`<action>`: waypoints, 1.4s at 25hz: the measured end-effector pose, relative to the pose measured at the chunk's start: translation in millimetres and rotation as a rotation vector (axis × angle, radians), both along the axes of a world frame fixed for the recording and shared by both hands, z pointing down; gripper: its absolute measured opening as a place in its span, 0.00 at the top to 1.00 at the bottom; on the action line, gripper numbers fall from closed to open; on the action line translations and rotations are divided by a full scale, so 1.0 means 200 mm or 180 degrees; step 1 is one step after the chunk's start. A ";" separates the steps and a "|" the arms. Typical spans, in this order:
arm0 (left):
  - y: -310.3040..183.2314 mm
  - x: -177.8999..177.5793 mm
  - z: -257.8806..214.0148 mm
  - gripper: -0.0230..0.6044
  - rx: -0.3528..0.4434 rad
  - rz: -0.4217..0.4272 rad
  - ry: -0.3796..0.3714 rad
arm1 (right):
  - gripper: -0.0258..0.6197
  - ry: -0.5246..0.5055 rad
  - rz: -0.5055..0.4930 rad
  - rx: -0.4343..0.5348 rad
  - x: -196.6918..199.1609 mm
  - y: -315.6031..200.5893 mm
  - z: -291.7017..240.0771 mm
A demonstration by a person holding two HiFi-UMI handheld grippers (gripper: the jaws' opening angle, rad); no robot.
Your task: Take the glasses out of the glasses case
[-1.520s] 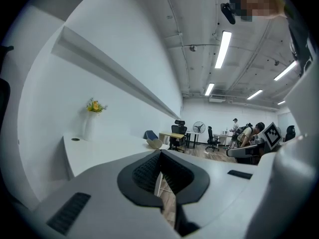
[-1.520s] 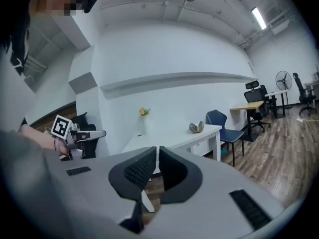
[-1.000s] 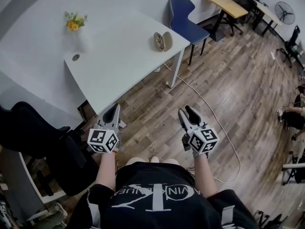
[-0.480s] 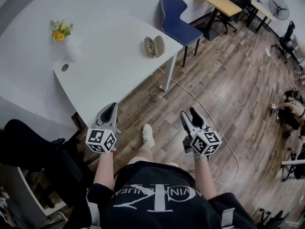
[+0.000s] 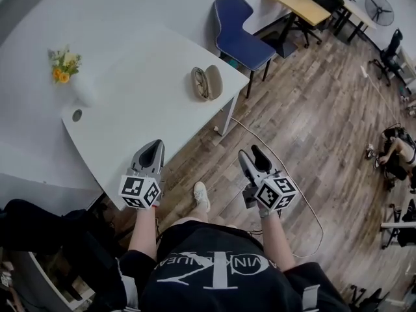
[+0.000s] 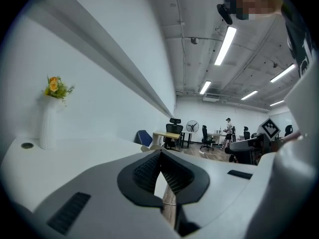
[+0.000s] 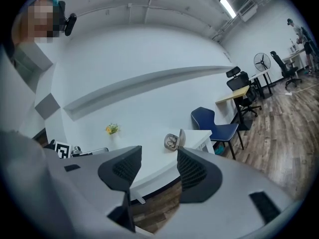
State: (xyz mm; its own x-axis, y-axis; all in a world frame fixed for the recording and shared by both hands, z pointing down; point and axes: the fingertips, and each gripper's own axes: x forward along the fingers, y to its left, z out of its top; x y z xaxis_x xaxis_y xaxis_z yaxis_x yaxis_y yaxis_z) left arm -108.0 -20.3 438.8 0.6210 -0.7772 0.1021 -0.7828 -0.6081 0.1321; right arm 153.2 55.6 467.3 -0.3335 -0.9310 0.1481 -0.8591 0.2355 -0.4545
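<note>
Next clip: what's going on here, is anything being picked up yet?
Not yet. A person stands by the white table with a gripper in each hand. The glasses case lies open near the table's corner, apparently with the glasses inside, and nothing touches it. The left hand-held gripper has its jaws together. The right hand-held gripper is opening its jaws with nothing between them. Both are well short of the case.

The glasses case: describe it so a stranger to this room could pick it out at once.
Start at the large white table. Near its corner closest to the blue chair lies the glasses case. It is a beige oval shell open in two halves, unlike the tall white flower vase at the other end.
</note>
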 end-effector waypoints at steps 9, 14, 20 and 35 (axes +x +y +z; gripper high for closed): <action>-0.43 0.10 0.08 0.94 -0.0101 0.0074 -0.0026 | 0.63 -0.0066 -0.0155 -0.0133 -0.07 -0.50 0.05; -0.66 0.13 0.15 0.94 -0.0156 0.0091 0.0016 | 0.63 -0.0162 -0.0223 -0.0205 -0.10 -0.78 0.09; -0.88 0.12 0.21 0.94 -0.0245 0.0093 0.0021 | 0.63 -0.0184 -0.0247 -0.0349 -0.14 -1.05 0.15; -1.06 0.17 0.27 0.94 -0.0316 0.0043 -0.0014 | 0.65 0.0105 -0.0179 -0.0945 -0.26 -1.49 0.29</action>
State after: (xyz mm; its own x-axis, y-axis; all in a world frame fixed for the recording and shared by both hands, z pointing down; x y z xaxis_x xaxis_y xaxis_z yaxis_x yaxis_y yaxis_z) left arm -74.9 -233.0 492.3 0.6308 -0.7546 0.1809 -0.7752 -0.6028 0.1889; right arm 101.6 -243.0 525.7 -0.3737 -0.8257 0.4225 -0.8639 0.1440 -0.4827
